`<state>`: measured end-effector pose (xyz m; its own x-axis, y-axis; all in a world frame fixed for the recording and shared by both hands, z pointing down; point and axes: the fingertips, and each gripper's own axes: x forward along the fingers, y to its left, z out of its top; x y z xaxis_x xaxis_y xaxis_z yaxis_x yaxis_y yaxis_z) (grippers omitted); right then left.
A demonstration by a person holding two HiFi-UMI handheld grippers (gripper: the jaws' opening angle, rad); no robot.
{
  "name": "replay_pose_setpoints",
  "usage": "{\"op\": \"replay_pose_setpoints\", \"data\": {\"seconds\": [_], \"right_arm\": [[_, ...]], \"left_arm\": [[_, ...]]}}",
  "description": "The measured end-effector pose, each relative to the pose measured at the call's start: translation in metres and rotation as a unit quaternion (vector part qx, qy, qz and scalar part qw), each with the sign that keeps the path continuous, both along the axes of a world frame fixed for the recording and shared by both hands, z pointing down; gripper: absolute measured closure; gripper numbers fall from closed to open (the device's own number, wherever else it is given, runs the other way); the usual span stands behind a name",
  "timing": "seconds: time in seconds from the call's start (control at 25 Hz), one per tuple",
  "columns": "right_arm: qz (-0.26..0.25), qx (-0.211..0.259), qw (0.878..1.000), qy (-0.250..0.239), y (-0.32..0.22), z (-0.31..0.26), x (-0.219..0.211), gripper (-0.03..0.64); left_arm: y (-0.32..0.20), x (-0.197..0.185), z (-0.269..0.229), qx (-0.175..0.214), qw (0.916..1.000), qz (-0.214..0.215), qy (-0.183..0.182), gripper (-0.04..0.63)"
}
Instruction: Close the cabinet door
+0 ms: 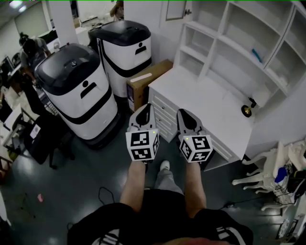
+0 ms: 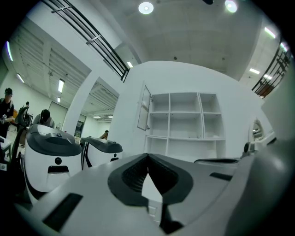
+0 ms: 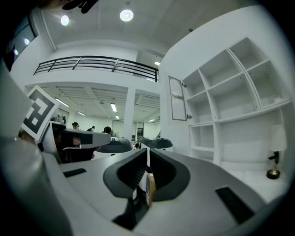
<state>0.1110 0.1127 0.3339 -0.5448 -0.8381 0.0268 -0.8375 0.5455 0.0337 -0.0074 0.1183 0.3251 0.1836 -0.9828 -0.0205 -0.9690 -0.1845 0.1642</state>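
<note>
The cabinet door (image 1: 176, 9) is a narrow white panel that stands swung open at the left end of the white shelf unit (image 1: 239, 43) over the desk. It also shows in the left gripper view (image 2: 144, 108) and the right gripper view (image 3: 176, 98), well ahead of both grippers. My left gripper (image 1: 145, 107) and right gripper (image 1: 184, 114) are held side by side at the desk's front edge, pointing level toward the unit. Both are far short of the door. The left gripper (image 2: 147, 156) has its jaws together with nothing in them. The right gripper (image 3: 147, 151) is shut and empty too.
Two large white-and-black machines (image 1: 79, 91) (image 1: 125, 48) stand to the left, with a cardboard box (image 1: 146, 81) against the desk's end. The white desk top (image 1: 210, 105) carries a small brass lamp (image 1: 247, 111). A white chair (image 1: 260, 174) is at the right. People stand far left.
</note>
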Motion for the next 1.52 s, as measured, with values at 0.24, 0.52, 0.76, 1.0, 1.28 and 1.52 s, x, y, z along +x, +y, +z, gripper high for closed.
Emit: {"op": "replay_pose_setpoints", "data": {"seconds": [0.24, 0.52, 0.76, 1.0, 1.28, 1.52], "right_arm": [[-0.016, -0.014, 1.0, -0.015, -0.035, 0.014, -0.008, 0.583], [-0.015, -0.037, 0.999, 0.002, -0.082, 0.044, -0.002, 0.581], [-0.029, -0.028, 0.999, 0.026, -0.134, 0.048, -0.005, 0.582], [-0.035, -0.026, 0.999, 0.026, -0.193, 0.037, 0.008, 0.582], [-0.07, -0.021, 0.997, 0.035, -0.243, 0.026, 0.004, 0.581], [-0.07, -0.011, 0.997, 0.021, -0.276, 0.014, 0.027, 0.583]], "left_arm": [[-0.028, -0.004, 0.01, -0.011, 0.9998, -0.015, -0.007, 0.583], [-0.075, 0.014, 0.046, -0.048, 0.9985, -0.01, -0.023, 0.583], [-0.13, 0.021, 0.048, -0.046, 0.9985, -0.013, -0.028, 0.583], [-0.178, 0.031, 0.036, -0.032, 0.9988, -0.026, -0.028, 0.583], [-0.233, 0.042, 0.023, -0.018, 0.9989, -0.036, -0.025, 0.583], [-0.258, 0.07, 0.012, -0.005, 0.9991, -0.024, -0.034, 0.583]]}}
